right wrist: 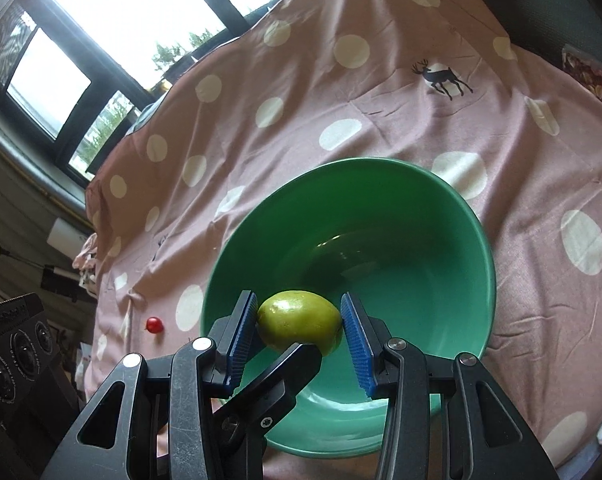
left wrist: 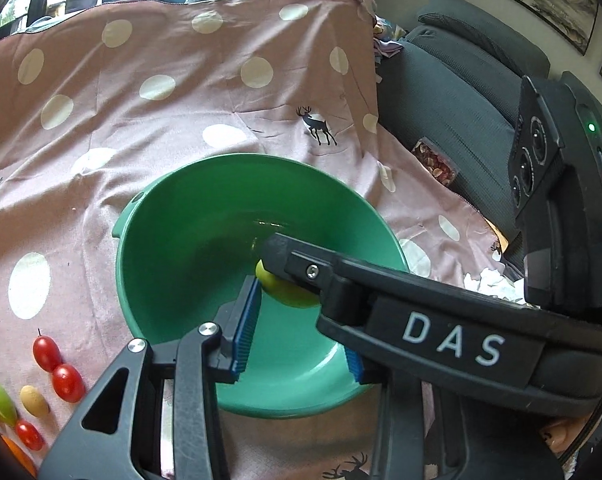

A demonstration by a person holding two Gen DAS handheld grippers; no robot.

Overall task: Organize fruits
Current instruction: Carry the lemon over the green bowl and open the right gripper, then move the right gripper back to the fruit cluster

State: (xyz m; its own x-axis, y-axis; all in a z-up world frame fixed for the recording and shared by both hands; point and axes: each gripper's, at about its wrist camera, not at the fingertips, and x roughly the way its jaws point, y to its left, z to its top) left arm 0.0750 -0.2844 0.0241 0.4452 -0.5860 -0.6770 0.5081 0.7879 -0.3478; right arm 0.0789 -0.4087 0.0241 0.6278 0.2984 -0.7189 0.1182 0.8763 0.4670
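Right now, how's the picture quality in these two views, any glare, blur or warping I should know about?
Left wrist view: sharp, fisheye bends the spotted cloth, dark vignette at the corners, windows bright. Right wrist view: windows blown out white, a small glint inside the green bowl, its right rim slightly smeared, the green fruit crisp.

Right tool [right wrist: 299, 326] clamps the green fruit [right wrist: 299, 324]; left tool [left wrist: 297, 336] (jaws partly apart) crosses beneath.

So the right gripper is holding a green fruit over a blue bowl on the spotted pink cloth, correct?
Not quite: the bowl is green, not blue. The right wrist view shows the right gripper holding the green fruit over it on the spotted pink cloth.
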